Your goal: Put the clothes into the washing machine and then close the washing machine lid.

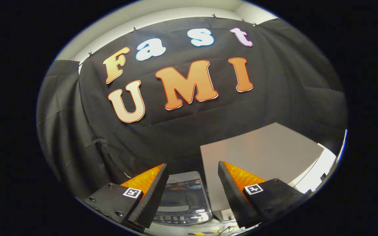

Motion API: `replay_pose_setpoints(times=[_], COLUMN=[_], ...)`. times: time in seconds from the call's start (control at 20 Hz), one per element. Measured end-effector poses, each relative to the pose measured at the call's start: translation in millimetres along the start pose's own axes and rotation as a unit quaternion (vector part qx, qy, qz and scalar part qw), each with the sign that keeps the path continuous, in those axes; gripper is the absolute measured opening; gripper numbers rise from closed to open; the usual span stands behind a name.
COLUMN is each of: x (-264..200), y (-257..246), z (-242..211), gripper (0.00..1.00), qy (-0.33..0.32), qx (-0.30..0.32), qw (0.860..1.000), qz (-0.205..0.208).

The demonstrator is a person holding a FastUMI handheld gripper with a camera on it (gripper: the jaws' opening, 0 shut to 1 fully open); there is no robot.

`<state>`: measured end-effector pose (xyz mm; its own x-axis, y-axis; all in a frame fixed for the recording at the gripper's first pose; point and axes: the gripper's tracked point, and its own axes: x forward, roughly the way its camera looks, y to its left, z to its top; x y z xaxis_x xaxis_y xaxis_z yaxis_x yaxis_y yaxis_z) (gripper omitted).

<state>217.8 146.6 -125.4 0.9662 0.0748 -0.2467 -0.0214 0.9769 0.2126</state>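
My gripper (193, 170) stands open, high up, with nothing between its fingers. Below and beyond the fingers I see the washing machine (184, 203) from above. Its dark glass lid (180, 193) lies flat over the tub and looks shut, with the control panel (179, 219) along the near edge. No clothes are in sight.
A grey table top (261, 154) stands to the right of the machine, beyond the right finger. A white surface (317, 175) lies past the table's right edge. Thin cables (225, 229) lie on the floor near the machine's front. Black cloth hangs behind and to the left.
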Motion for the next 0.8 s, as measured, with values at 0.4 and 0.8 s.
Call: replay_pose_setpoints(times=[0.4,0.8], x=[-52.8,-78.3], y=[-48.9,-86.9], z=[66.8,91.7], gripper=[0.98,0.98], qy=[-0.052,-0.077], qx=[-0.043,-0.072], qw=[0.997,0.994], qz=[-0.021,-0.028])
